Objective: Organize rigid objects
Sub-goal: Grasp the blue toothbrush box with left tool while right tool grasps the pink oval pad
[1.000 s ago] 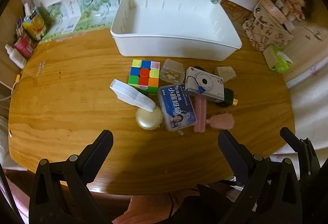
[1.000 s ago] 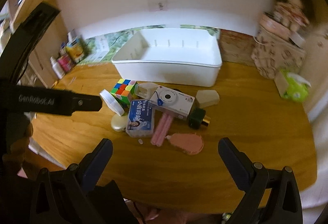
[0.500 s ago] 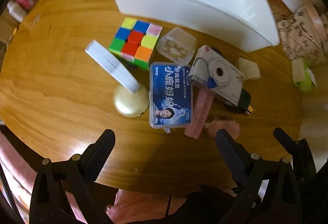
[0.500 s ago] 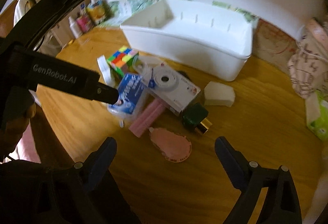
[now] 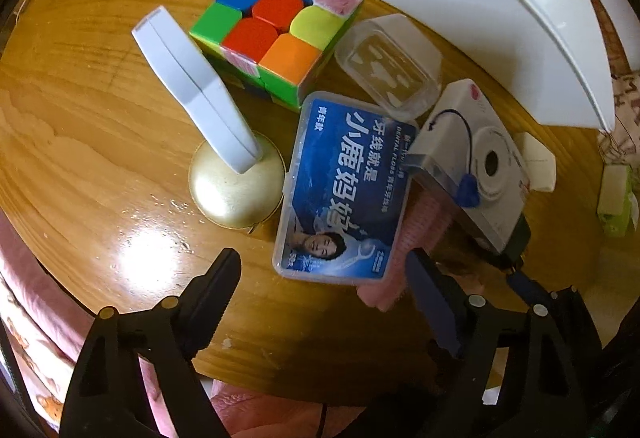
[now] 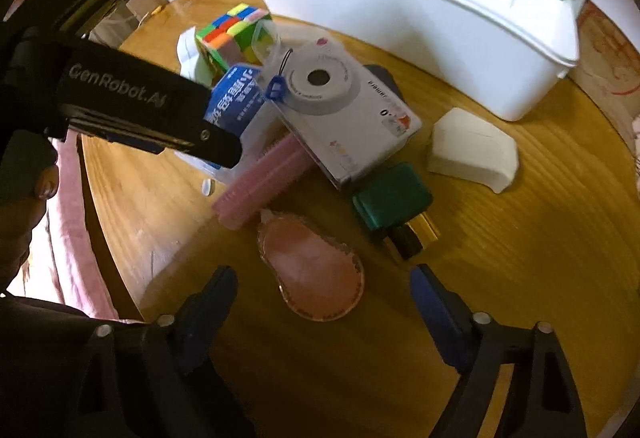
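We have both grippers spread but narrowing, empty: left gripper (image 5: 320, 278) above the floss box (image 5: 344, 189), right gripper (image 6: 320, 290) above the pink pouch (image 6: 312, 270), near the bin (image 6: 420, 17). Let's centre before pinching. Only the left view shows the gold disc (image 5: 236, 193).

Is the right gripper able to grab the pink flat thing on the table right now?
Probably yes. The pink flat thing lies alone on bare table, just ahead of the right gripper, whose jaws have been closing but stand open, wider than it. Nothing covers it; only its tip nears the pink comb.
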Demonstrator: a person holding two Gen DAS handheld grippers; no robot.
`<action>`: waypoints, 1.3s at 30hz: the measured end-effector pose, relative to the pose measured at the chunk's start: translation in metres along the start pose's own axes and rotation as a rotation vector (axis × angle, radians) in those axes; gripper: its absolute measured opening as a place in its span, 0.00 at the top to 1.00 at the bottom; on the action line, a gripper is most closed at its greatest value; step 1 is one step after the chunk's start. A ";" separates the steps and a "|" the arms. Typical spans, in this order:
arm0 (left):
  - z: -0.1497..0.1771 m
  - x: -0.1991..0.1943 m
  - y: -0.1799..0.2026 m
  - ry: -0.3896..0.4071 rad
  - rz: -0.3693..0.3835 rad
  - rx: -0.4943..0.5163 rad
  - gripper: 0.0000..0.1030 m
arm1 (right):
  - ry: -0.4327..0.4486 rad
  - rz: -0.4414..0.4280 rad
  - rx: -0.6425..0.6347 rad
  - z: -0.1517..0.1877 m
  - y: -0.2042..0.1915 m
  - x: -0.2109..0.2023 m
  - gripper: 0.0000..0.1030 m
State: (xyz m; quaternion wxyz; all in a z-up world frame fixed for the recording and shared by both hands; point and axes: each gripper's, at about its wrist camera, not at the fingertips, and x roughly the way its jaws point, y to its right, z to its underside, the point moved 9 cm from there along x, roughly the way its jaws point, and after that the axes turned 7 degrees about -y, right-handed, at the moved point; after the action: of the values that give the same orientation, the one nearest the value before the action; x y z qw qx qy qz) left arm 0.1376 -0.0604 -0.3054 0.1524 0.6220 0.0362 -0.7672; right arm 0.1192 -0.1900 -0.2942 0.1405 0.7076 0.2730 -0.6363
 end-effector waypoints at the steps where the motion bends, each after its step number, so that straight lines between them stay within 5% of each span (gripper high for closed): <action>1: -0.001 0.001 -0.001 -0.005 0.003 -0.009 0.21 | -0.010 -0.002 -0.011 -0.001 -0.001 0.002 0.18; 8: -0.019 0.013 -0.004 -0.038 0.032 -0.031 0.31 | -0.063 0.007 -0.054 0.001 -0.001 0.014 0.21; 20: -0.035 0.015 -0.009 -0.056 0.033 -0.024 0.32 | -0.102 0.039 -0.093 -0.007 -0.003 0.024 0.21; 30: -0.017 0.013 -0.004 -0.055 0.038 -0.016 0.32 | -0.103 0.052 -0.121 -0.006 -0.014 0.020 0.43; 39: -0.010 0.014 -0.005 -0.068 0.053 0.012 0.32 | -0.101 0.084 -0.075 -0.001 -0.017 0.022 0.49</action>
State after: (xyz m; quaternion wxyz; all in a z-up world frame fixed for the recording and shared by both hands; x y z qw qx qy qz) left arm 0.1434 -0.0562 -0.3222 0.1703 0.5974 0.0100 -0.7836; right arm 0.1112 -0.1709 -0.3129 0.2070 0.6797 0.2593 -0.6542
